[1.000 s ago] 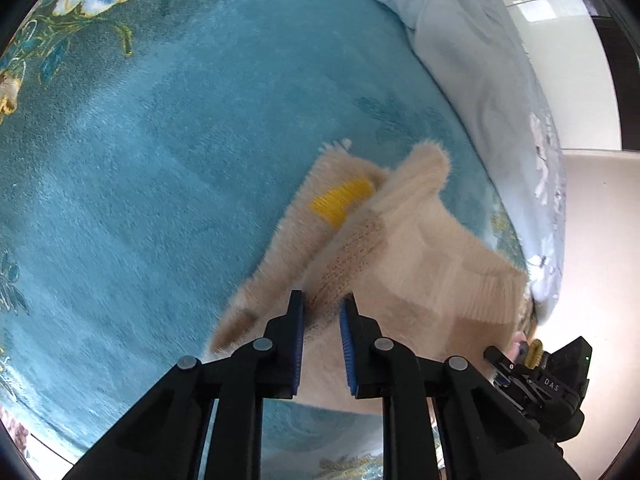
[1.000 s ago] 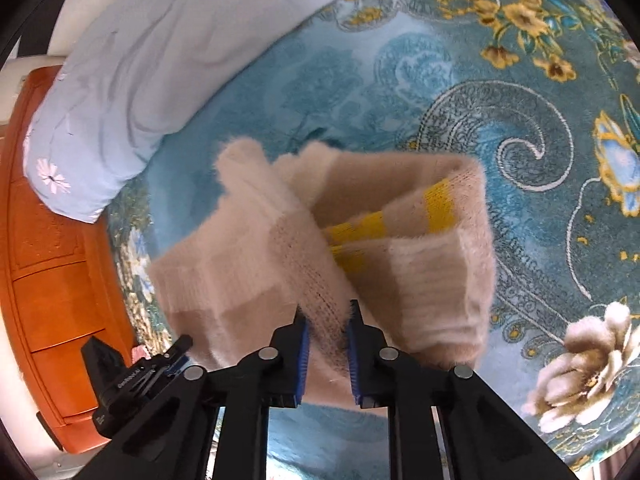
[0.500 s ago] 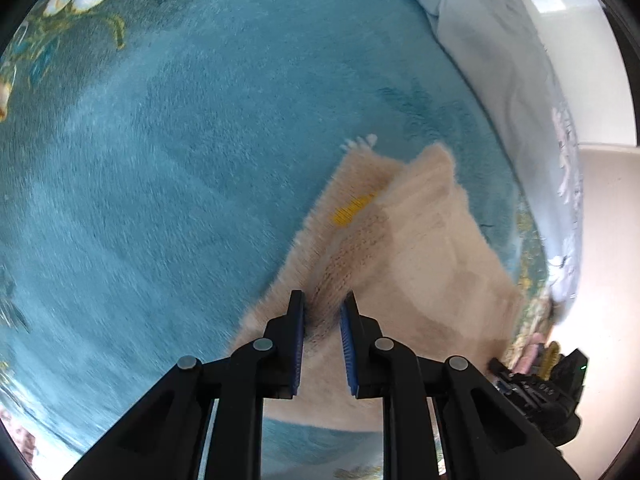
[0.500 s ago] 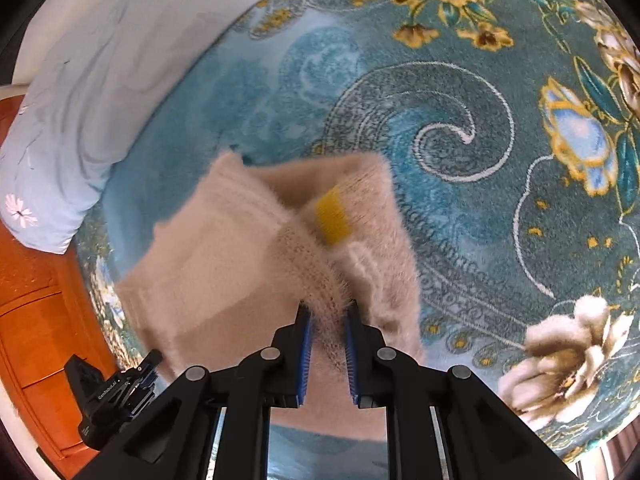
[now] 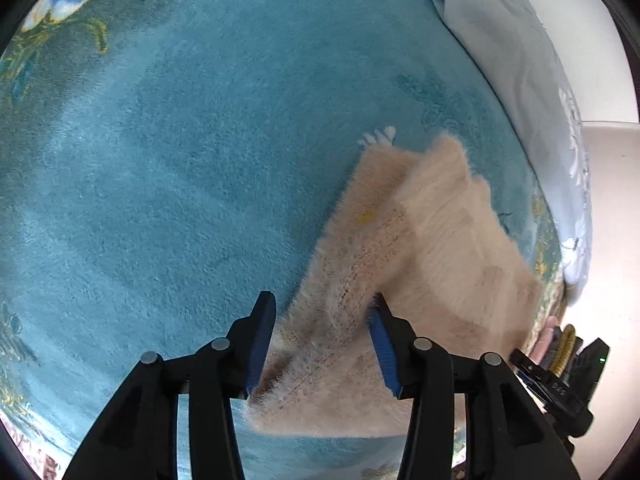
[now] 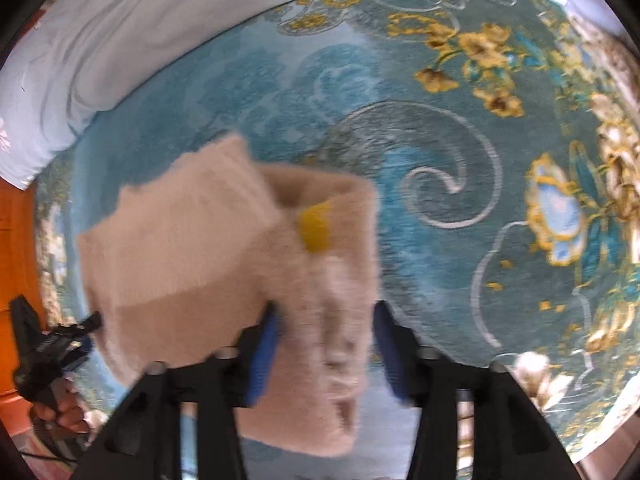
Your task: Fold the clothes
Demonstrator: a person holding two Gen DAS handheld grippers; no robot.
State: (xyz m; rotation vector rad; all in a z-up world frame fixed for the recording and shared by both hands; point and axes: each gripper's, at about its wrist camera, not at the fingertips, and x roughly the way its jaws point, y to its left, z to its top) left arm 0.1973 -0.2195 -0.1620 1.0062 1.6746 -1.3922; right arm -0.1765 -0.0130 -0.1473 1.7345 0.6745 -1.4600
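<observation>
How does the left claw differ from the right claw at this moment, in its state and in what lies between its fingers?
The left claw appears sharp; the right claw is blurred. The beige sweater fills the left claw's gap more than the right claw's, where blue blanket shows beside one finger. Both are open, neither pinching the sweater.

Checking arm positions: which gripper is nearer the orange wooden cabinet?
Left. The left gripper shows right beside the orange wooden cabinet in the right wrist view; the right gripper is across the fuzzy beige sweater from it.
</observation>
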